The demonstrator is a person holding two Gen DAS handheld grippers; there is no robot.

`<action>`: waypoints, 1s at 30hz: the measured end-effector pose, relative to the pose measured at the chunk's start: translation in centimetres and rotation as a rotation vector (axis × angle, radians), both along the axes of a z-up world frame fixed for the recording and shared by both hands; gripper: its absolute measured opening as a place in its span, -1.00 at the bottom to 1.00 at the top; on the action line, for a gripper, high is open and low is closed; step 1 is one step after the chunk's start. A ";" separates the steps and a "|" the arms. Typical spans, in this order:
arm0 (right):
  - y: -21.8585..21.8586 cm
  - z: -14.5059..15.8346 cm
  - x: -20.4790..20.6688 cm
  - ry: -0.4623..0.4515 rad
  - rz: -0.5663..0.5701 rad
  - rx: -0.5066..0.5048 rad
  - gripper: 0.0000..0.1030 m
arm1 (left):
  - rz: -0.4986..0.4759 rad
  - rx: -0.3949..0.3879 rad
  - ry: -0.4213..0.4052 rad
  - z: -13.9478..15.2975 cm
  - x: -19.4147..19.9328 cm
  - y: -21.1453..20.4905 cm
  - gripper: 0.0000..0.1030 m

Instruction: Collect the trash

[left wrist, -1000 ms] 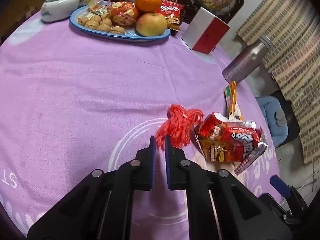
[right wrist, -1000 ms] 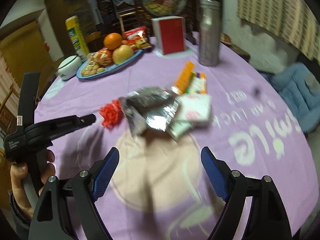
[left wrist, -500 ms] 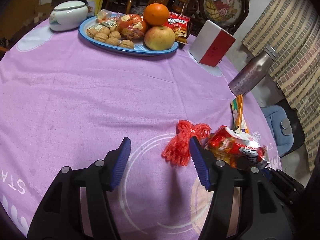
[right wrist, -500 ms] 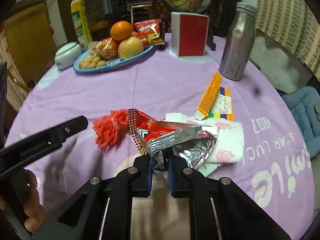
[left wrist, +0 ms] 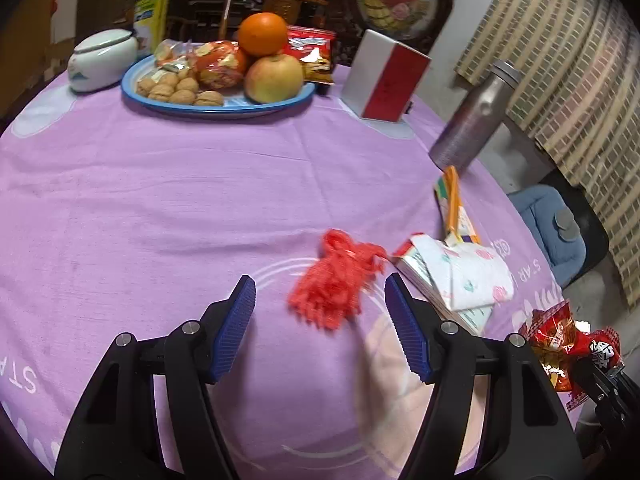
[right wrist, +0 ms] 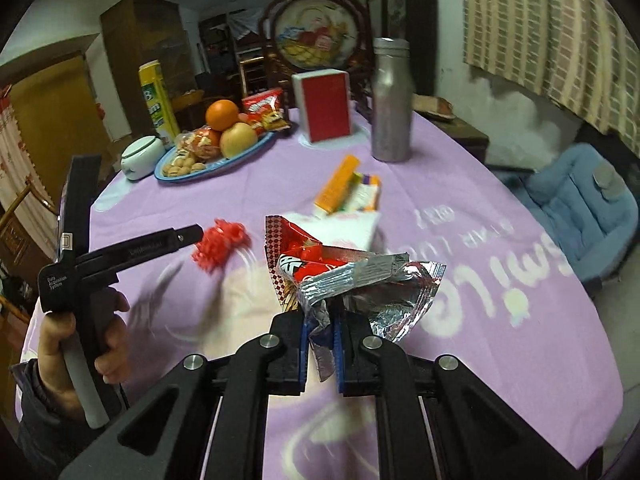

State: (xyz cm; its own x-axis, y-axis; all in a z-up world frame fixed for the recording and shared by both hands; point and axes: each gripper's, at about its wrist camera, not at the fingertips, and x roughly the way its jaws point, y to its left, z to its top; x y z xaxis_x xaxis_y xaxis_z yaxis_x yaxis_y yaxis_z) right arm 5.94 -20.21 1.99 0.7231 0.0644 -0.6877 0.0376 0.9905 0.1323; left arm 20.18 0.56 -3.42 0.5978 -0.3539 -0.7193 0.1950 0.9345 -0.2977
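A red shredded plastic scrap (left wrist: pixel 336 280) lies on the purple tablecloth (left wrist: pixel 160 200). My left gripper (left wrist: pixel 320 312) is open, its blue pads on either side of the scrap's near end. My right gripper (right wrist: pixel 320 332) is shut on a red and silver snack wrapper (right wrist: pixel 352 276), lifted above the cloth; the wrapper also shows at the right edge of the left wrist view (left wrist: pixel 568 340). A folded white tissue pack (left wrist: pixel 460 276) and an orange and white paper wrapper (left wrist: pixel 456 204) lie right of the scrap. The scrap also shows in the right wrist view (right wrist: pixel 220 244).
At the far side stand a blue plate (left wrist: pixel 224 106) of fruit, walnuts and snacks, a white lidded pot (left wrist: pixel 102 60), a red and white box (left wrist: pixel 384 76) and a metal bottle (left wrist: pixel 476 120). A blue cushioned chair (right wrist: pixel 588 200) sits beyond the table's right edge.
My left gripper opened from shut and moved up around the red scrap. My right gripper closed on the snack wrapper and lifted it off the cloth, away to the right.
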 end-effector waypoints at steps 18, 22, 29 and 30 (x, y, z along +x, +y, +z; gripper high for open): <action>-4.3 -0.3 -3.5 -0.006 -0.024 0.082 -0.79 | -0.033 0.048 0.062 2.1 0.5 -1.3 0.60; -5.3 -0.6 -3.8 -0.005 -0.029 0.100 -0.78 | -0.056 0.049 0.078 2.4 1.6 -2.1 0.65; -6.4 -1.1 -3.5 0.008 -0.039 0.111 -0.78 | -0.079 0.215 0.087 -0.3 3.0 -5.2 0.68; -6.5 -1.2 -3.5 0.008 -0.039 0.111 -0.78 | -0.068 0.241 0.088 -0.8 3.2 -5.5 0.68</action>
State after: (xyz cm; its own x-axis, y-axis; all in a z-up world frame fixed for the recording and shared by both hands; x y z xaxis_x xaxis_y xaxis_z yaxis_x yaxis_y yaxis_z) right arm 2.44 -26.74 0.83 0.7213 0.1123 -0.6834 0.0774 0.9675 0.2407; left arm 23.33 -4.96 -4.25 0.5098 -0.2033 -0.8359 0.2434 0.9661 -0.0865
